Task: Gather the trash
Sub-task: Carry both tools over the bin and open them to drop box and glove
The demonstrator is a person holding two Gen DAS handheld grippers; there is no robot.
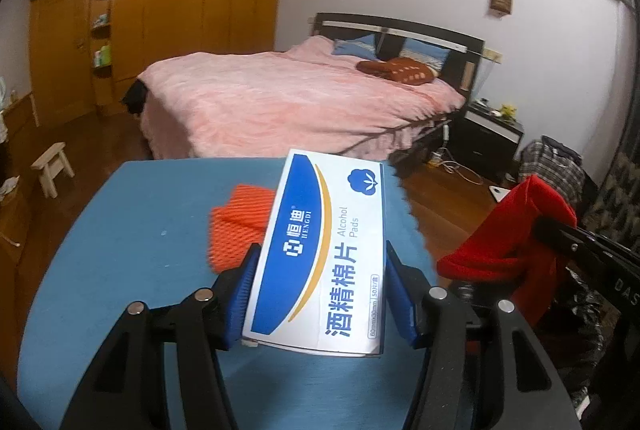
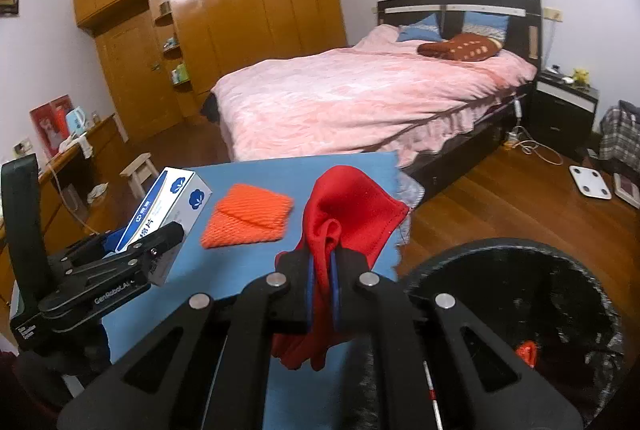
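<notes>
Nearest the lens, the left gripper (image 1: 320,294) clamps the alcohol-pad box (image 1: 320,250), long axis toward twelve o'clock. The orange foam net (image 2: 248,216) lies on the blue table (image 2: 256,170). The right gripper (image 2: 322,286) pinches red cloth (image 2: 352,214); the black-lined bin (image 2: 560,270) sits at four o'clock, nearer it.

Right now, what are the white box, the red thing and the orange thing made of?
Box: probably thin card, smooth printed faces, crisp edges. Red thing: cloth, stitched hem, drooping folds. Orange thing: looks like soft foam netting, with a mesh pattern.
</notes>
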